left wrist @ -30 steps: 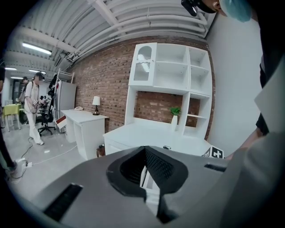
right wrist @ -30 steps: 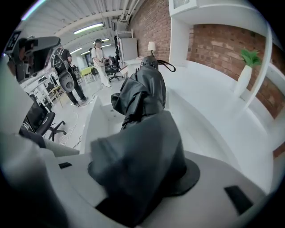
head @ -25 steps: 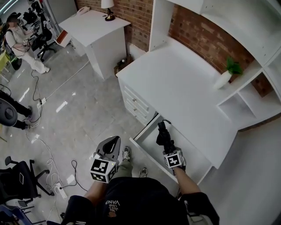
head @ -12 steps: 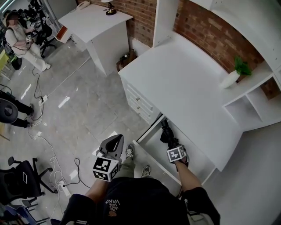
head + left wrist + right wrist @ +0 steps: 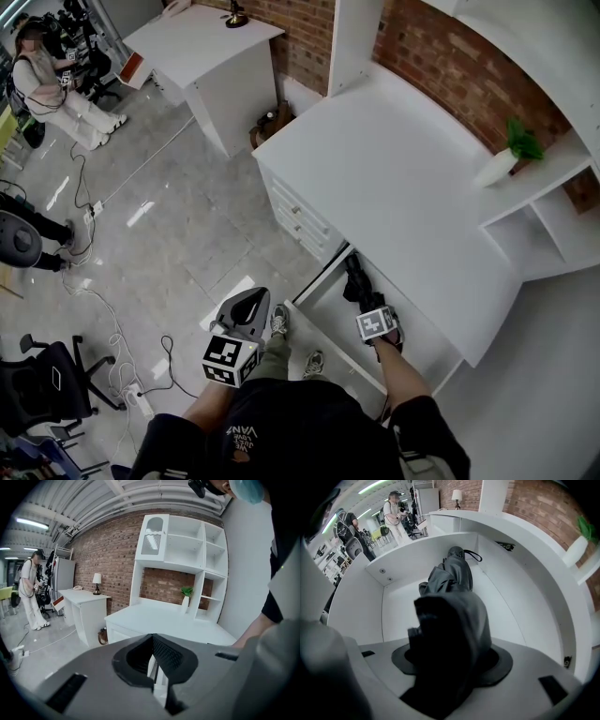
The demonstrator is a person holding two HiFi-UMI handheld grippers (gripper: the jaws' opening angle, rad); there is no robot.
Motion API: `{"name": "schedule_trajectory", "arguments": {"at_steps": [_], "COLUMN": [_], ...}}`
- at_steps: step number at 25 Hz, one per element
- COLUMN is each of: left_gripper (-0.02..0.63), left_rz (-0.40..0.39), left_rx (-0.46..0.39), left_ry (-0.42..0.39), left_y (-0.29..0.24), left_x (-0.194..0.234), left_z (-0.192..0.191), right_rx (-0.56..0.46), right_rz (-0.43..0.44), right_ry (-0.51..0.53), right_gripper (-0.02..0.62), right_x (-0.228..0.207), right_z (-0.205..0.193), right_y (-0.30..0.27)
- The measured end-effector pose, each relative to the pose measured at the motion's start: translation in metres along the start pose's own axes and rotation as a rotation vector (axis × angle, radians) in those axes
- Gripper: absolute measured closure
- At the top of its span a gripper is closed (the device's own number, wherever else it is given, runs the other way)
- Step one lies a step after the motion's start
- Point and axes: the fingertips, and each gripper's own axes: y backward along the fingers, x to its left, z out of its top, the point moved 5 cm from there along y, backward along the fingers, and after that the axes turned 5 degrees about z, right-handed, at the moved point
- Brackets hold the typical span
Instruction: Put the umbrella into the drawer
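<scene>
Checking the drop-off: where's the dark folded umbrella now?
Head view, lower centre: the dark folded umbrella is in the open white drawer, its near end between the opening fingers of the right gripper.

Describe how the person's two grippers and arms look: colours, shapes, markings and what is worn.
The left gripper and right gripper are grey moulded shells tapering to two jaws; the left's pads are dark and ribbed. Each carries a white cube printed with black square markers. No cables show. The person wears a black short-sleeved top; the forearms are bare.
</scene>
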Motion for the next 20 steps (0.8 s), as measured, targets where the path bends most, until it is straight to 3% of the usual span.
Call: {"name": "schedule_trajectory", "arguments": {"at_steps": [10, 20], "left_gripper": [0.6, 0.6], "left_rz": [-0.011, -0.022], "left_rx": [-0.002, -0.033], "left_ry": [-0.002, 0.001], "left_y": [0.002, 0.018], "left_x": [-0.009, -0.02], "left_z": [-0.003, -0.006], "right_rx": [-0.012, -0.171], "right_rz": [0.003, -0.011], "right_ry": [-0.015, -0.026], "right_gripper": [0.308, 0.299], "right_x": [0.002, 0.004], "right_z": [0.001, 0.0], "right_y": [0.002, 0.041]}}
